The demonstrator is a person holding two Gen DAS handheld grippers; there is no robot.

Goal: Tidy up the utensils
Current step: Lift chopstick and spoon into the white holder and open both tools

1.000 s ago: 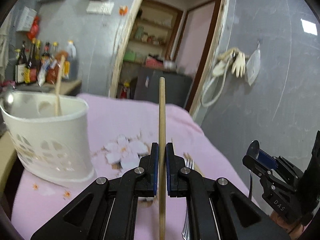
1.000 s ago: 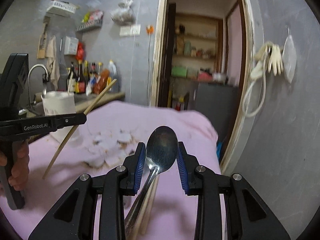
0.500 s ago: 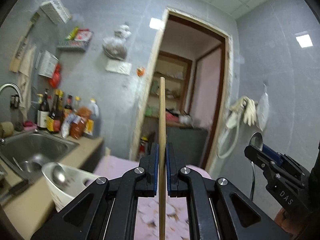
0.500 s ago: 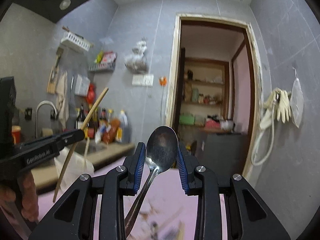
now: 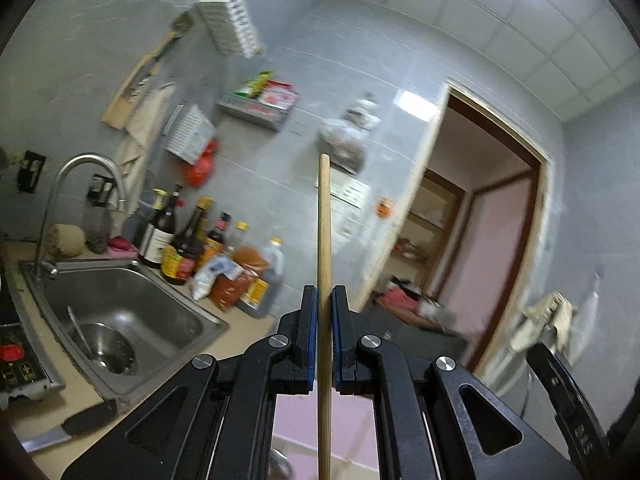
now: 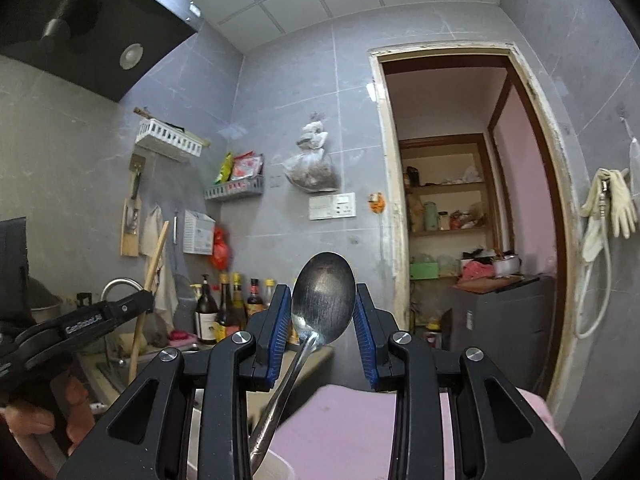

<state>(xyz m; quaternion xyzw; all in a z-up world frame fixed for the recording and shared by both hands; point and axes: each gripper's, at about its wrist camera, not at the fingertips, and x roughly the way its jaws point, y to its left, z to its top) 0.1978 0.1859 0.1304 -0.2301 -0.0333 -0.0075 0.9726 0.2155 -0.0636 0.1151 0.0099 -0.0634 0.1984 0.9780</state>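
Currently the left claw (image 5: 324, 312) is clamped on a wooden chopstick (image 5: 323, 240). The stick stands upright between the blue pads (image 5: 309, 340), its upper end well above the fingertips and its lower end running out of the bottom of the left wrist view. Both pads press against the stick.

The right claw (image 6: 322, 320) carries a metal spoon (image 6: 323, 296). The bowl of the spoon sits between the blue pads (image 6: 279, 328) with its concave face toward the camera. The handle slants down and to the left below the fingers. The left edge of the bowl lies against the left pad; whether the right pad touches the bowl cannot be told, so the grip state of this claw cannot be told with certainty.

Both claws are raised and point toward the kitchen wall. In the right wrist view, the left claw (image 6: 132, 304) appears at the left edge, with the chopstick (image 6: 148, 296) tilted through it and the person's hand (image 6: 36, 424) below.

Below the left claw lie a steel sink (image 5: 120, 320), a curved tap (image 5: 80, 200) and a row of sauce bottles (image 5: 192, 248). A knife (image 5: 68, 428) lies on the table (image 5: 72, 392) beside the sink. A pink cloth (image 6: 352, 432) shows under the right claw.
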